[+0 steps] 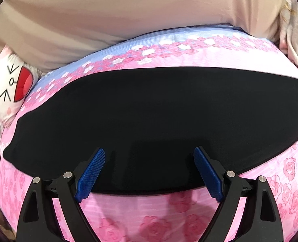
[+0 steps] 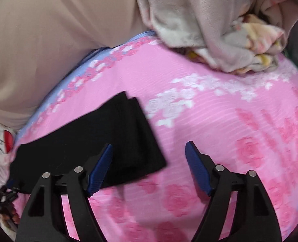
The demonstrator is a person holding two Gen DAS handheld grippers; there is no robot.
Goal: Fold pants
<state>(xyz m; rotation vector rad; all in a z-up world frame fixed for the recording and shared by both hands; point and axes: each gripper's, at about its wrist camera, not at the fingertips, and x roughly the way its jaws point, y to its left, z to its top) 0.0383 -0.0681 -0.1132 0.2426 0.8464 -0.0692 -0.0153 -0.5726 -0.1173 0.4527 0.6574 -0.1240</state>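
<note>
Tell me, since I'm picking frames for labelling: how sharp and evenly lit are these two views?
Left wrist view: sharp, strong fisheye bulge, dark corners; the black pants show almost no fold detail, and the left gripper throws a soft shadow on them. Right wrist view: motion blur smears the pink bedsheet and the blanket; the right gripper stays crisp.

Black pants (image 1: 149,117) on pink rose-printed bedsheet (image 2: 219,121); blue-padded black claws (image 1: 149,153).

The pants (image 1: 149,117) lie flat across the bedsheet (image 1: 280,171), a pillow (image 1: 9,92) at their left, blankets (image 2: 219,30) behind right.
</note>
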